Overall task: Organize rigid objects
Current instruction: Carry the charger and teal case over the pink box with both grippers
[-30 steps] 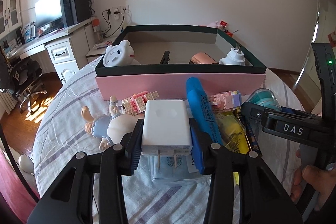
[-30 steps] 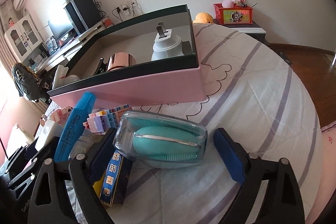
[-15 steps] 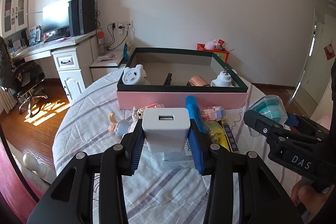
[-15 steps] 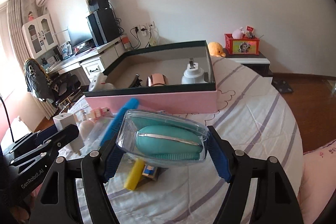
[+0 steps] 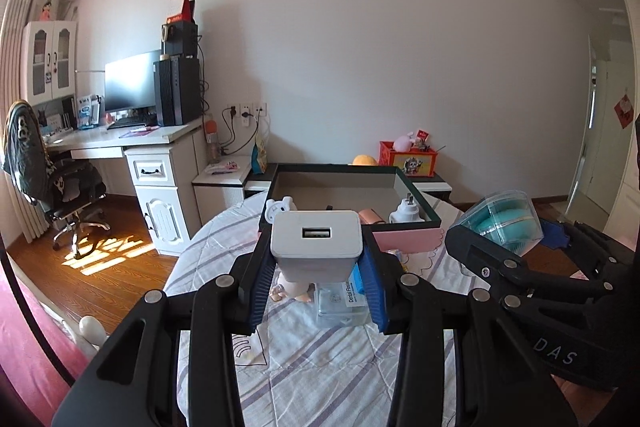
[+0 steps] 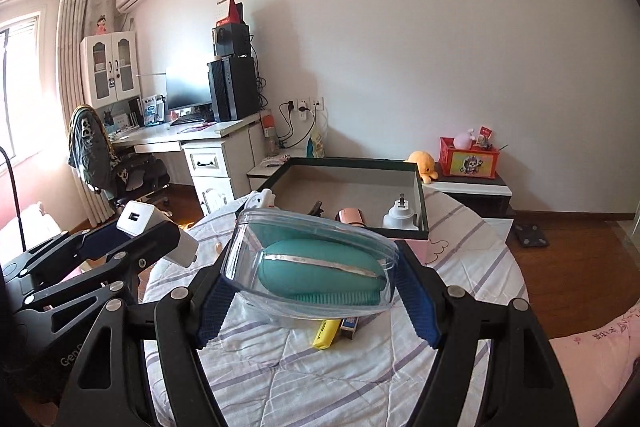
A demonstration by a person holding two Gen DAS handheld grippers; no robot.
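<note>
My left gripper (image 5: 316,255) is shut on a white USB charger (image 5: 316,241), held up above the table with its port facing me. My right gripper (image 6: 316,269) is shut on a clear plastic case (image 6: 280,227) that holds a teal oval device. Both are lifted in front of the pink box with a dark green rim (image 5: 404,241). In the right wrist view the left gripper (image 6: 148,231) is at the left with the charger (image 6: 136,221). Inside the box (image 6: 424,203) sit a white plug adapter (image 6: 400,217), a rose-gold cylinder (image 6: 350,215) and a white bear-shaped item (image 5: 278,207).
On the striped tablecloth below lie a small doll (image 5: 294,285), a clear dental floss box (image 5: 340,303), a yellow highlighter (image 6: 326,333) and a small carton (image 6: 350,323). A desk with a monitor and an office chair (image 5: 60,187) stand at the left. A low cabinet (image 6: 472,189) stands behind the box.
Both grippers have risen off the table with their loads and tilted up toward level. The right jaws closed onto the clear case. The box now looks farther and lower.
</note>
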